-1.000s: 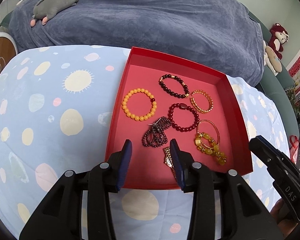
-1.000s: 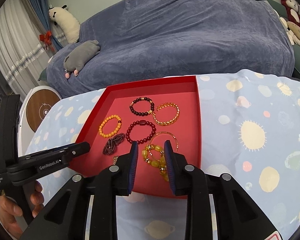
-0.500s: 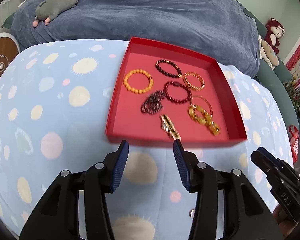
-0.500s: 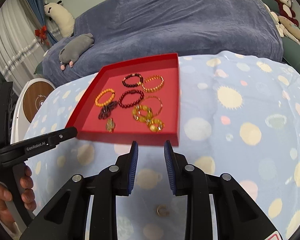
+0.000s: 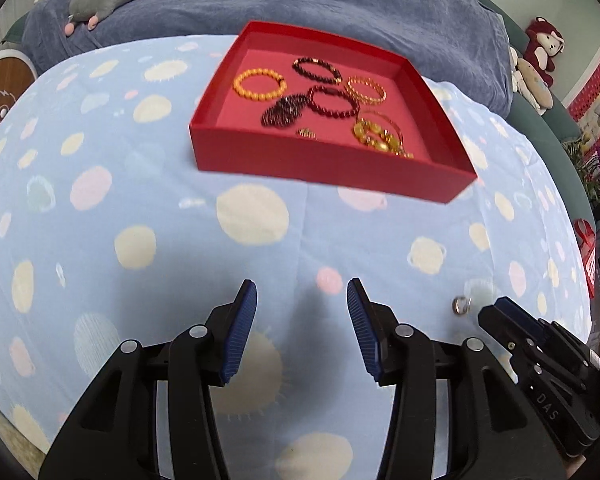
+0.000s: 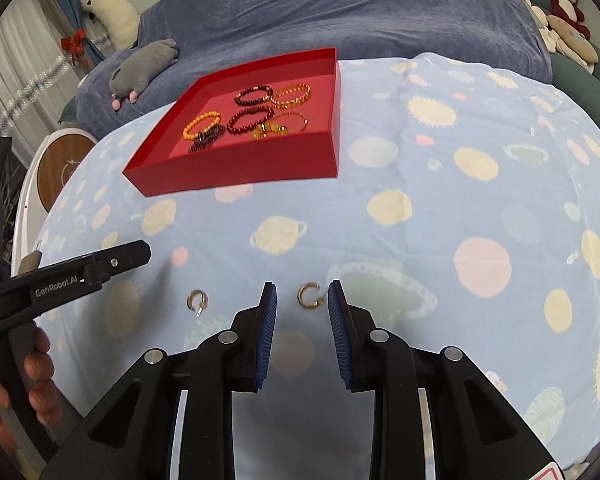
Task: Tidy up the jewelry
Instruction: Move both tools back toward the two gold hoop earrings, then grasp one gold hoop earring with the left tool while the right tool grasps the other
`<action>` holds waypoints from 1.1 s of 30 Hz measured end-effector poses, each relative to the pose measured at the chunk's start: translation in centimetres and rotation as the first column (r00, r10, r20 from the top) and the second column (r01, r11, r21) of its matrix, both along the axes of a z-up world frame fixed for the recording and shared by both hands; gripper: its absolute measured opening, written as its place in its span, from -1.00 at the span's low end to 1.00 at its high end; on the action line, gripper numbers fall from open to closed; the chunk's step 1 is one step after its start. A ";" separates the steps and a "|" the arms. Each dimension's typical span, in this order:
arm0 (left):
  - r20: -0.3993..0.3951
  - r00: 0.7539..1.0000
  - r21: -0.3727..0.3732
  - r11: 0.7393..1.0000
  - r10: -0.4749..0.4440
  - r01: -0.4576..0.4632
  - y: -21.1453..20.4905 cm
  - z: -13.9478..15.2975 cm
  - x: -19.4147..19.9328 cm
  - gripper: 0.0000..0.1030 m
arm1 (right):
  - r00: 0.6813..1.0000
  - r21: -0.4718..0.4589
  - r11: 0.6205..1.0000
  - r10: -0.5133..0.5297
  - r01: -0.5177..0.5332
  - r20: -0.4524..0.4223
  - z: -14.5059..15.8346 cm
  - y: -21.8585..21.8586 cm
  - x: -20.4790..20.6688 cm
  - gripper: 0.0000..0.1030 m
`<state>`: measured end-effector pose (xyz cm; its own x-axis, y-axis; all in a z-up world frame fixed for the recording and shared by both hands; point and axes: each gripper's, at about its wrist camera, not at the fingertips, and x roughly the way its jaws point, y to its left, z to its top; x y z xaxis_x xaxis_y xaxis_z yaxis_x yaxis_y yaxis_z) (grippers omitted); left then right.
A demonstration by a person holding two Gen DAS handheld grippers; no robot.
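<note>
Both claws apart & empty, R claw framing a gold earring (tiny, stiff, prob. slippery), so pinch across its hoop.

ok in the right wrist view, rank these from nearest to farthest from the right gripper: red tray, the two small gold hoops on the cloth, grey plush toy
1. Gold hoop, just ahead of the right gripper, in line with the gap between its fingers.
2. Second hoop, on the cloth to the left.
3. Red tray, farther up the cloth.
4. Grey plush toy, beyond the tray on the blue cover.
</note>
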<state>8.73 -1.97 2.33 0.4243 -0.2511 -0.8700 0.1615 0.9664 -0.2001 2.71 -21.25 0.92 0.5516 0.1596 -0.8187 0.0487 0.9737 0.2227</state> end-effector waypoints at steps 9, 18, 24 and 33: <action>-0.031 1.000 -0.005 1.000 -0.001 0.000 -0.5 -1.6 -1.9 -0.11 | 1.000 -0.022 1.000 0.003 -0.004 -0.019 -1.5 0.3 0.2 -0.48; -0.038 0.999 0.000 1.000 0.005 -0.005 -0.5 -2.0 -1.9 -0.11 | 1.000 -0.037 0.999 0.007 -0.008 -0.023 -2.1 0.5 1.0 -0.48; -0.039 0.999 0.001 1.000 0.007 -0.007 -0.4 -2.1 -1.9 -0.11 | 1.000 -0.039 0.999 0.008 -0.009 -0.022 -2.3 0.7 1.1 -0.48; -0.041 0.999 0.004 1.000 0.003 -0.003 -0.6 -2.2 -2.0 -0.10 | 1.000 -0.054 0.998 0.013 -0.014 -0.012 -2.4 1.0 1.2 -0.48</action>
<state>6.74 -2.57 0.09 0.3888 -0.2465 -0.8877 0.1504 0.9676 -0.2028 3.91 -20.28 -1.50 0.5400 0.1224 -0.8327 0.0380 0.9848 0.1693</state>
